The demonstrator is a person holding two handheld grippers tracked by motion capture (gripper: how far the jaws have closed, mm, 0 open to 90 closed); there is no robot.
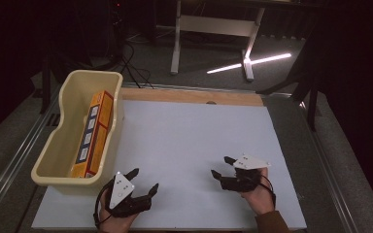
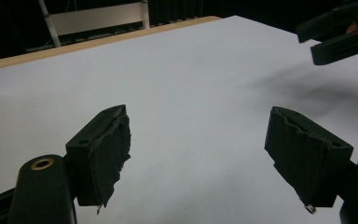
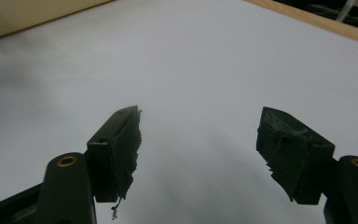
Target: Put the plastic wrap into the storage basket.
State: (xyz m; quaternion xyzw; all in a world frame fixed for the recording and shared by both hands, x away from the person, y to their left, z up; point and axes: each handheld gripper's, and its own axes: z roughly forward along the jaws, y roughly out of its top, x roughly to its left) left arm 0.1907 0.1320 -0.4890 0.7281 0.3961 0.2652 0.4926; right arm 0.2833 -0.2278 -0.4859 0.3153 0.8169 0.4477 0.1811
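Left hand-held gripper (image 1: 143,180) jaws wide apart, right hand-held gripper (image 1: 222,167) likewise, both low

A white table top (image 1: 189,145) with a wooden far edge is seen. A cream tub (image 1: 68,145) stands on it, just beside the left gripper (image 1: 143,182).

box (image 1: 93,136): base hidden by tub wall (image 1: 110,145) | labels unreadable

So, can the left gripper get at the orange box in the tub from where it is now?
Probably yes: the left gripper is open beside the tub, and the orange box lies uncovered under the open top.
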